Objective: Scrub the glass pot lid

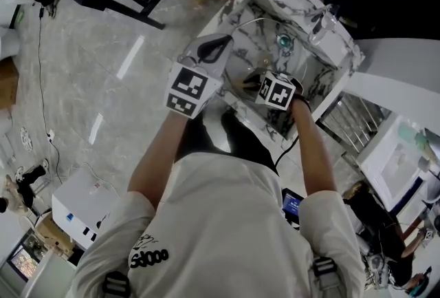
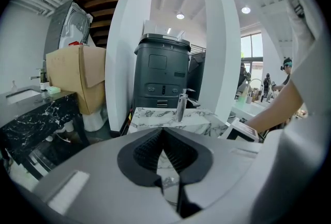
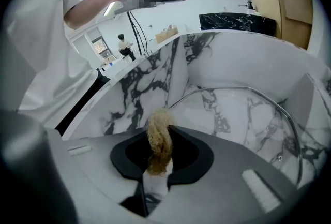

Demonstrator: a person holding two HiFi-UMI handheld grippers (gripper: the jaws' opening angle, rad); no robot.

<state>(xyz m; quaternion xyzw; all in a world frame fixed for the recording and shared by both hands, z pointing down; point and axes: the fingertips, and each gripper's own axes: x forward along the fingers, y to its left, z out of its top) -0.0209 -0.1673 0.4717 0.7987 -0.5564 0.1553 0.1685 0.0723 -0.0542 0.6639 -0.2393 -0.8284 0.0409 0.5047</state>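
Tan fibrous scrubber [image 3: 158, 148] pinched in right gripper [image 3: 159, 134], by glass lid [image 3: 243, 124] — left gripper [image 2: 163, 132] jaws pressed together, marble sink [image 3: 150, 78].

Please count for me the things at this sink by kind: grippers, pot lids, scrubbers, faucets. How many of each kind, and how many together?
grippers: 2, the left gripper and the right gripper
glass pot lid: 1
scrubber: 1, held in the right jaws
faucet: 1
Total: 5
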